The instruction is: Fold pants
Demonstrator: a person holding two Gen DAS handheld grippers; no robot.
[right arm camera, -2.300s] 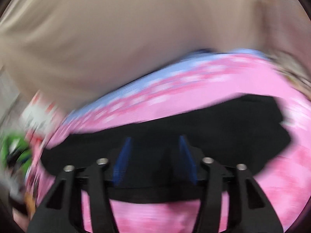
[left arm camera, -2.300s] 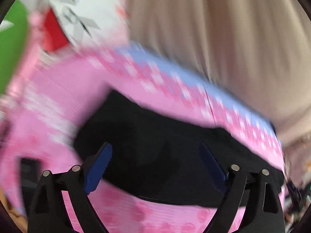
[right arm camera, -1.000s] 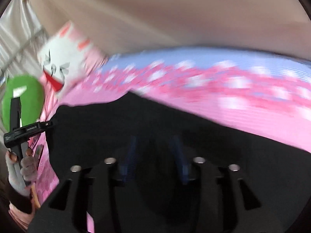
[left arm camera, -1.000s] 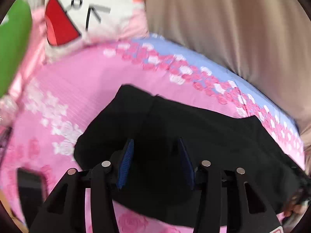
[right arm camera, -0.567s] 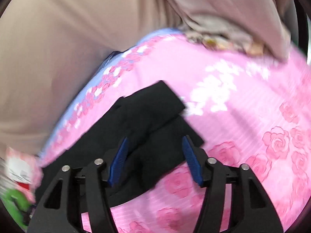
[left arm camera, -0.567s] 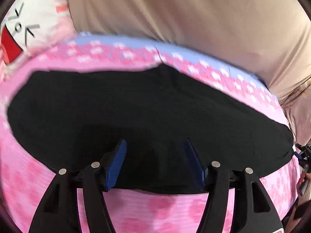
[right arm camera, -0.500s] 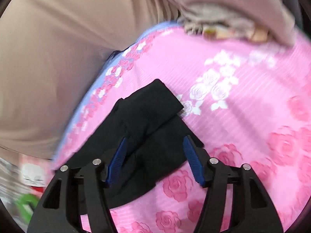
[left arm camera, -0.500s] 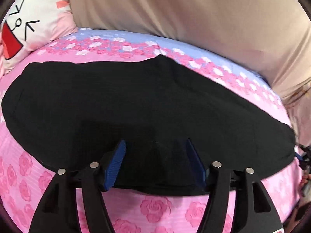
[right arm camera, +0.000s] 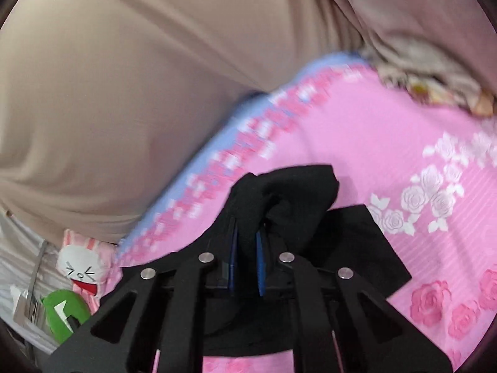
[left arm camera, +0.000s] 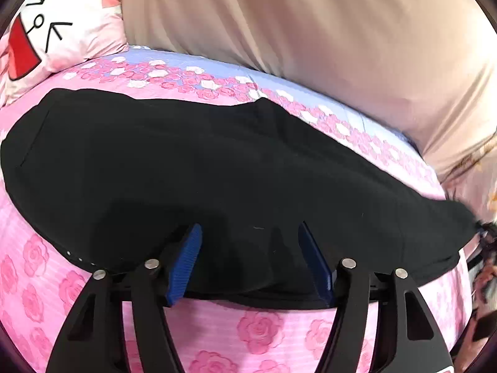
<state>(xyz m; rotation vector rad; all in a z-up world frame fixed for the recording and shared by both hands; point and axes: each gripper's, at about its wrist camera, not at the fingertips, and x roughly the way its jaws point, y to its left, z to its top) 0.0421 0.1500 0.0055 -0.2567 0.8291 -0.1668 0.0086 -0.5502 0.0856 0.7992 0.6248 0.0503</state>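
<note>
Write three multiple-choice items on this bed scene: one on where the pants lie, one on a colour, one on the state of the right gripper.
1. Where do the black fabric pants lie?
A. on the pink rose-print bedsheet
B. on the cartoon-face pillow
C. on a wooden floor

2. What colour are the pads on the left gripper?
A. red
B. blue
C. yellow

3. What is the right gripper doing?
A. standing wide open above bare sheet
B. closed on a bunched end of the pants
C. closed on the pillow

Answers:
1 A, pink sheet borders the pants all round.
2 B, both ribbed pads are blue.
3 B, black cloth is pinched between its near-touching pads.
</note>
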